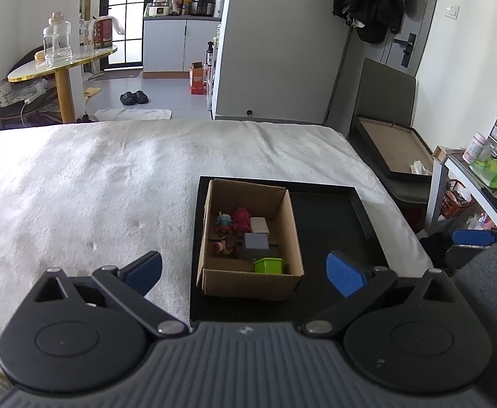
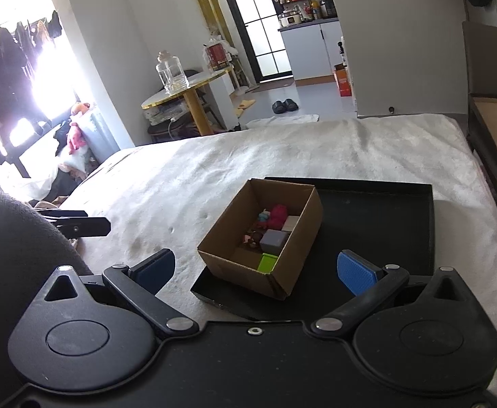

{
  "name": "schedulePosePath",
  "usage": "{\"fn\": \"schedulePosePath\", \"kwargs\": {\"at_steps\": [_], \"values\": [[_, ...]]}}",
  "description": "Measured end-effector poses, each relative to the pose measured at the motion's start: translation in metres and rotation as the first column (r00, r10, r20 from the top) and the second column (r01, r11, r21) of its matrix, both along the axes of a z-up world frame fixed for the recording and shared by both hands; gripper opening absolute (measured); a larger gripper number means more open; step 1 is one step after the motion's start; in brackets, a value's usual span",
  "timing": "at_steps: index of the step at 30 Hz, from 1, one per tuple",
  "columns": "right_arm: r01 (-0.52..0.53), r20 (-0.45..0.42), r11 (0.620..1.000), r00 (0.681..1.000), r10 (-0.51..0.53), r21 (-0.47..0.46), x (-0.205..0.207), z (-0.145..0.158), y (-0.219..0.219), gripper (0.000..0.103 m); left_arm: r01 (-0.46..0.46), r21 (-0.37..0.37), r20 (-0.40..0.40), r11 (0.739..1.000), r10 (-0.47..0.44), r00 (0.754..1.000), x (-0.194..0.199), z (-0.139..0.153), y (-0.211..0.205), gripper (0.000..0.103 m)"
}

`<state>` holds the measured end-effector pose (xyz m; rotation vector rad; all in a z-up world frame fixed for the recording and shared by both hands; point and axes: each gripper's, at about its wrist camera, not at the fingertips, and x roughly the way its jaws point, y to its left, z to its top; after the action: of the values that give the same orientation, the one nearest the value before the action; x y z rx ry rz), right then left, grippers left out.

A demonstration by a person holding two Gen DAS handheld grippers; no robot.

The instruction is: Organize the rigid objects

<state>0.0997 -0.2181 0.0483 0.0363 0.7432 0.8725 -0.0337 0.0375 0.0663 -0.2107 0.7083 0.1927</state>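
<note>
A cardboard box [image 1: 290,234] [image 2: 299,234] stands in the left part of a black tray [image 1: 330,224] [image 2: 377,224] on a white bed. Inside the box lie a green block [image 1: 269,265] [image 2: 267,261], a grey cube [image 1: 257,242] [image 2: 274,240], a white block [image 1: 259,225] [image 2: 291,221], a red figure [image 1: 241,219] [image 2: 278,213] and small toy figures [image 1: 224,221]. My left gripper [image 1: 245,273] is open and held back from the box, nothing between its fingers. My right gripper [image 2: 256,268] is open too, near the box's front corner, holding nothing.
The white blanket [image 1: 95,183] [image 2: 282,149] covers the bed around the tray. A round yellow table [image 1: 61,64] [image 2: 187,91] with a glass jar stands beyond the bed. A dark framed board [image 1: 391,146] leans at the right. A side shelf [image 1: 476,176] holds clutter.
</note>
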Motion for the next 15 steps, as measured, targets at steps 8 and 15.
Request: {"fn": "schedulePosePath", "kwargs": {"at_steps": [8, 15], "values": [[0.008, 0.006, 1.000, 1.000, -0.009, 0.028, -0.001, 0.010, -0.008, 0.103, -0.011, 0.001, 0.015, 1.000, 0.011, 1.000, -0.007, 0.007, -0.002, 0.102], [0.007, -0.015, 1.000, 1.000, -0.007, 0.023, -0.001, 0.011, -0.007, 0.103, -0.012, -0.030, 0.002, 0.999, 0.012, 1.000, -0.007, 0.006, 0.000, 0.102]]}}
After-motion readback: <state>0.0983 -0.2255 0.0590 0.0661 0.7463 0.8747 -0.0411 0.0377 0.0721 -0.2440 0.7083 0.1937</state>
